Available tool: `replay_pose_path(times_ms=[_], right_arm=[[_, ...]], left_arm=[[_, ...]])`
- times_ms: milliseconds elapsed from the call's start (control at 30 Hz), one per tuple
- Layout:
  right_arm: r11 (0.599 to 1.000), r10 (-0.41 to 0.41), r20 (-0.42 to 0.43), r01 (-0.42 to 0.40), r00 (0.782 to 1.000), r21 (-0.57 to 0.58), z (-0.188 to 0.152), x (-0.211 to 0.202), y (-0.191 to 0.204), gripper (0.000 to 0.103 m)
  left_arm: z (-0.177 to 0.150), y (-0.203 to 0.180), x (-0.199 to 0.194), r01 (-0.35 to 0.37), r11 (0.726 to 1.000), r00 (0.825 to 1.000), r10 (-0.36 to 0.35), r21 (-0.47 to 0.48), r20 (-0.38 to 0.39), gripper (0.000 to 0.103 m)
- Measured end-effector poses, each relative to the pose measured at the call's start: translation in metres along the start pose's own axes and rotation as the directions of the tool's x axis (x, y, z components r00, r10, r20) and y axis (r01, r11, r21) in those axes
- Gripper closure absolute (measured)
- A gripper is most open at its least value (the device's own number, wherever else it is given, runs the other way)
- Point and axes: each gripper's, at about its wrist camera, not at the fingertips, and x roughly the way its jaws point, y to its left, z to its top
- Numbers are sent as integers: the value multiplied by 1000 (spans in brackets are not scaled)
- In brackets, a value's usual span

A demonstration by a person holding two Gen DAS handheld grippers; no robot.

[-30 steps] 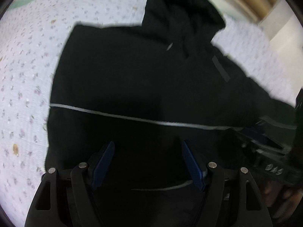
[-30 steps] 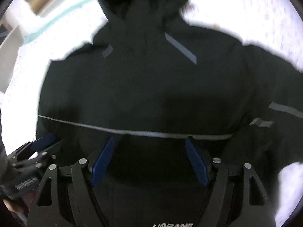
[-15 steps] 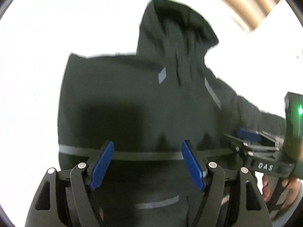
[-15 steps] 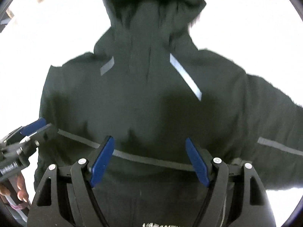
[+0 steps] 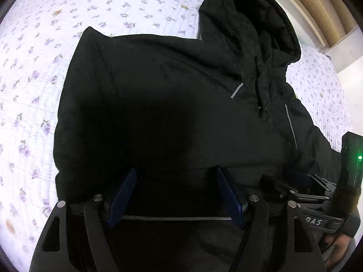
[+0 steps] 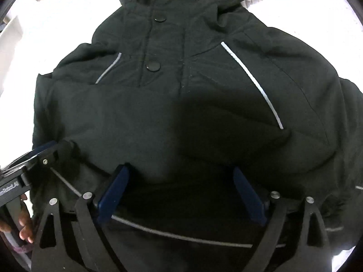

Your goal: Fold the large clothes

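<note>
Both cams creeping closer over black hooded padded jacket (image 5: 172, 104) | hood lying straight ahead, hem nearest | left gripper (image 5: 175, 196) and right gripper (image 6: 181, 195) both hanging spread apart, gripping nothing

Ahead and left of your left tool spreads a white quilt (image 5: 40, 72) with small purple flowers, while up to the right you have tan curtain folds (image 5: 317, 6).
</note>
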Motion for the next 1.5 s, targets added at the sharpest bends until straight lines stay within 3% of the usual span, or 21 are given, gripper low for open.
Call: replay_pose_path(times_ms=[67, 167, 267, 400, 500, 633, 767, 833, 900, 967, 1067, 1200, 1267, 1333, 1367, 1400, 1433, 1500], right_arm=[[995, 88, 7, -88, 996, 50, -3, -24, -14, 10], [987, 113, 119, -125, 986, 97, -19, -76, -44, 10], [989, 30, 218, -61, 976, 138, -33, -120, -86, 10], [961, -115, 334, 20, 936, 274, -67, -188, -167, 10], [895, -268, 397, 74, 878, 441, -104, -240, -239, 10], [774, -396, 444, 32, 804, 633, -164, -303, -315, 10], [632, -512, 429, -13, 744, 775, -209, -332, -386, 10], [584, -502, 432, -75, 749, 808, -225, -335, -417, 10], [548, -471, 462, -161, 752, 821, -237, -328, -444, 10], [506, -470, 454, -191, 757, 841, -241, -316, -459, 10], [456, -399, 477, -282, 783, 844, -246, -286, -485, 8], [431, -370, 546, -381, 752, 818, -253, -281, -499, 5], [411, -368, 541, -389, 757, 824, -250, -282, -501, 5], [428, -371, 519, -354, 770, 831, -239, -286, -501, 27], [455, -369, 501, -317, 783, 832, -230, -288, -501, 62], [467, -365, 485, -295, 795, 834, -224, -289, -503, 73], [473, -381, 462, -261, 801, 841, -217, -290, -499, 74], [494, -421, 461, -228, 781, 839, -211, -298, -484, 81]], left_arm=[[3, -2, -4, 7, 1000, 1000, -7, -24, -23, 29], [-7, 3, -23, 70, 994, 996, -74, -88, -46, 29], [-29, 10, -50, 131, 982, 990, -138, -137, -36, 29], [-63, 21, -87, 111, 986, 993, -114, -120, -14, 29], [-82, 19, -113, 38, 998, 999, -36, -59, 32, 28], [-103, 23, -146, 9, 1000, 994, -9, -6, 111, 28], [-113, 15, -178, -11, 999, 971, 3, 34, 240, 28], [-115, 11, -191, -36, 999, 957, 23, 39, 288, 28], [-114, 10, -197, -41, 999, 954, 30, 31, 300, 28], [-115, 10, -199, -47, 999, 954, 37, 25, 299, 28], [-117, 11, -204, -71, 997, 952, 64, 14, 299, 28], [-123, 20, -209, -57, 998, 951, 63, -31, 301, 28], [-128, 23, -211, -50, 997, 952, 63, -51, 299, 28], [-130, 27, -209, -39, 996, 956, 59, -75, 287, 28], [-130, 29, -208, -37, 996, 959, 60, -86, 278, 28], [-132, 29, -208, -38, 995, 960, 61, -91, 274, 28], [-133, 29, -207, -37, 995, 960, 61, -93, 272, 28], [-134, 29, -208, -41, 995, 959, 64, -88, 275, 28]])
